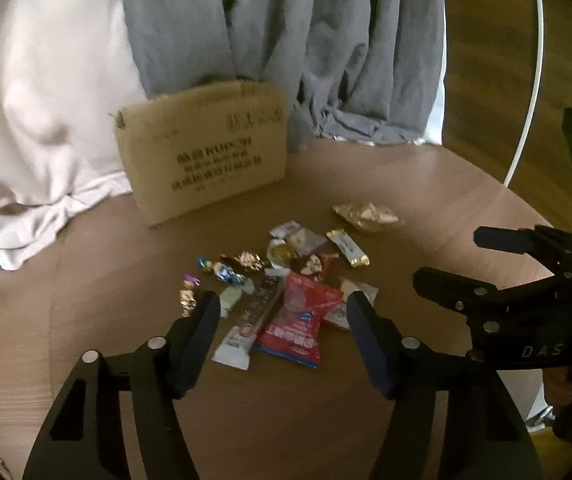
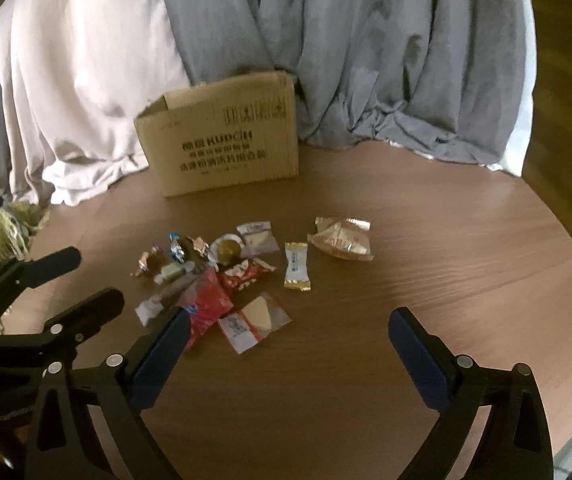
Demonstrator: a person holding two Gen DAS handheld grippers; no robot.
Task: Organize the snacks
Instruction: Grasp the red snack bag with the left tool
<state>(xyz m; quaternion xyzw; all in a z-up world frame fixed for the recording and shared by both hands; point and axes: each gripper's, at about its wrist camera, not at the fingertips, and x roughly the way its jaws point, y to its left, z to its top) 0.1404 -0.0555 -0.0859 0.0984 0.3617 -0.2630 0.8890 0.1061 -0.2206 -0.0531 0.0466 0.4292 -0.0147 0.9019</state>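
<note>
Several wrapped snacks lie scattered on the round wooden table (image 1: 426, 184). A red packet (image 1: 300, 320) lies in front of my left gripper (image 1: 282, 312), which is open and empty just above it. The red packet also shows in the right wrist view (image 2: 206, 306). A gold-white bar (image 2: 296, 266) and a gold pouch (image 2: 342, 238) lie to the right of the pile. A clear wedge packet (image 2: 254, 320) lies nearest my right gripper (image 2: 290, 330), which is open and empty. An open cardboard box (image 2: 222, 140) stands behind the snacks.
Grey and pale pink bedding (image 2: 326, 40) hangs behind the box. A fringed cloth (image 2: 2, 236) lies at the table's left edge. My right gripper shows at the right of the left wrist view (image 1: 446, 258). My left gripper shows at the left of the right wrist view (image 2: 96, 280).
</note>
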